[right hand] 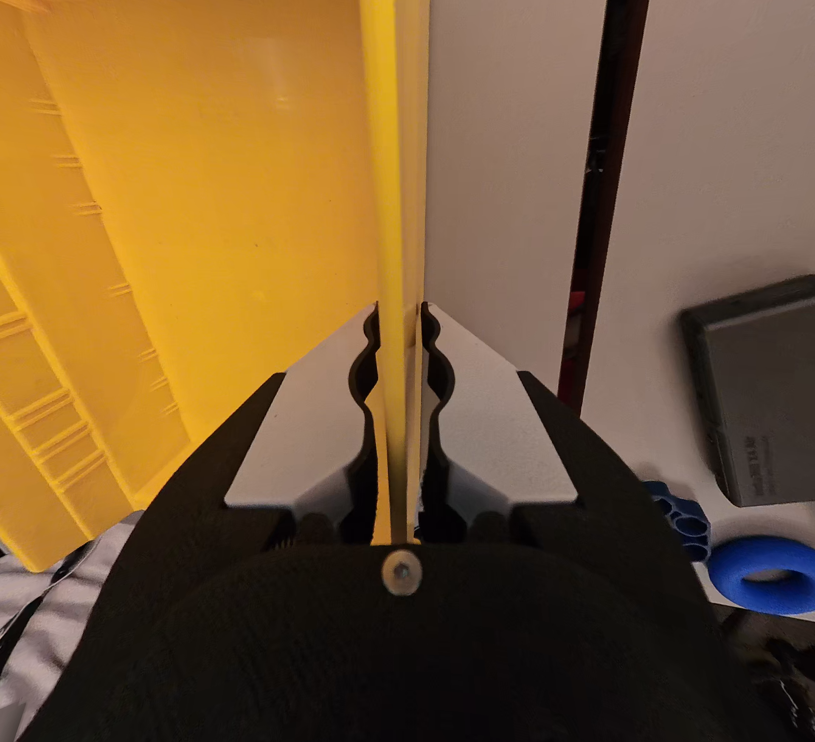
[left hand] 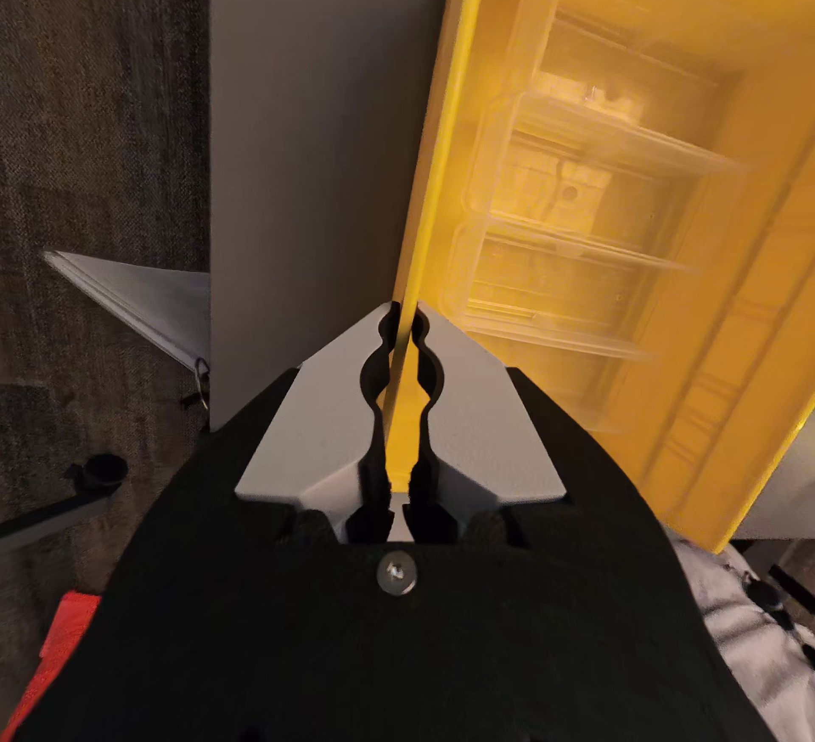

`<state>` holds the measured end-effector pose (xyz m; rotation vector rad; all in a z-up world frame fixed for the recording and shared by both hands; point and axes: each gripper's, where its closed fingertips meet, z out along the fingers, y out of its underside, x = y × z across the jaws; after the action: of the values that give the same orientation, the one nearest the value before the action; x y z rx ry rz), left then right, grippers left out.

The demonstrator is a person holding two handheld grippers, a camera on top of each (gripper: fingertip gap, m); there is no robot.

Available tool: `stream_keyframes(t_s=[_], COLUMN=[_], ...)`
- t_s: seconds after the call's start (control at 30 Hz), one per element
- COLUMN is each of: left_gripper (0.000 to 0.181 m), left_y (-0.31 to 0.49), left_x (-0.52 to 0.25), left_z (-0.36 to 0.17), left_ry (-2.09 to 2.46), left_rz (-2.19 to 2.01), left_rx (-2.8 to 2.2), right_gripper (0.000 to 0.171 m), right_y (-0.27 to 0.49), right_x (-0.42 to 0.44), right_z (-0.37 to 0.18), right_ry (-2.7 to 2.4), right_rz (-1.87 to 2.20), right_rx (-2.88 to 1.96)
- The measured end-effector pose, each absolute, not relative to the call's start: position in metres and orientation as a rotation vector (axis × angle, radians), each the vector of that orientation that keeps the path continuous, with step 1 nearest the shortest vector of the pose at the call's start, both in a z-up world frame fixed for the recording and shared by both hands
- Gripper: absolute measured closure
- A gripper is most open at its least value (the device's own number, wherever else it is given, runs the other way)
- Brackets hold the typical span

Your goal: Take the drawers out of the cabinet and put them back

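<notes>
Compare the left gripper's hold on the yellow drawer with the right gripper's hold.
The left gripper clamps the yellow drawer on its left wall; the right gripper clamps its right wall. The left view shows clear organizers through the drawer; the right shows plain yellow. Both are shut on a thin edge.

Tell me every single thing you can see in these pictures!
yellow drawer: one, yellow plastic, held up between both claws by its two side walls, over the white table.
clear plastic boxes: a few, see-through, in the left view's drawer; exact count unclear.
white table: one, white, under and beside the drawer.
grey case: one, dark grey, flat on the table at right.
blue ring: one, blue, on the table's near right edge.
blue holed block: one, blue, just behind the ring.
white sheets: a thin stack, white, left of the table.
carpet: dark grey-brown, left side.
left claw: one, black and grey, shut on the drawer's wall.
right claw: one, black and grey, shut on the other wall.
</notes>
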<state>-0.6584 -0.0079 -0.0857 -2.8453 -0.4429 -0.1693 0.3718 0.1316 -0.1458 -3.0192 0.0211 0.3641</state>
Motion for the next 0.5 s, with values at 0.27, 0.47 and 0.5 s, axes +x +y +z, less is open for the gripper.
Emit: stream_keyframes(t_s=[0.27,0.47,0.5], left_gripper=[0.177,0.179,0.18], left_y=[0.023,0.043,0.045], left_x=[-0.665,-0.661,-0.661], left_z=[-0.086,-0.086,-0.086], left_ry=[-0.504,-0.423,-0.367], left_rz=[-0.184,-0.146,-0.119], left_rx=[-2.835,-2.846,-2.854], right_gripper=[0.163,0.169,0.169], right_y=[0.133,0.13,0.13], right_x=[0.375,0.377,0.377], right_z=[-0.147,-0.151,-0.151], right_ry=[0.086,0.013,0.024], right_rz=[0.316,0.196,0.202], right_rx=[-3.035,-3.09,-3.089])
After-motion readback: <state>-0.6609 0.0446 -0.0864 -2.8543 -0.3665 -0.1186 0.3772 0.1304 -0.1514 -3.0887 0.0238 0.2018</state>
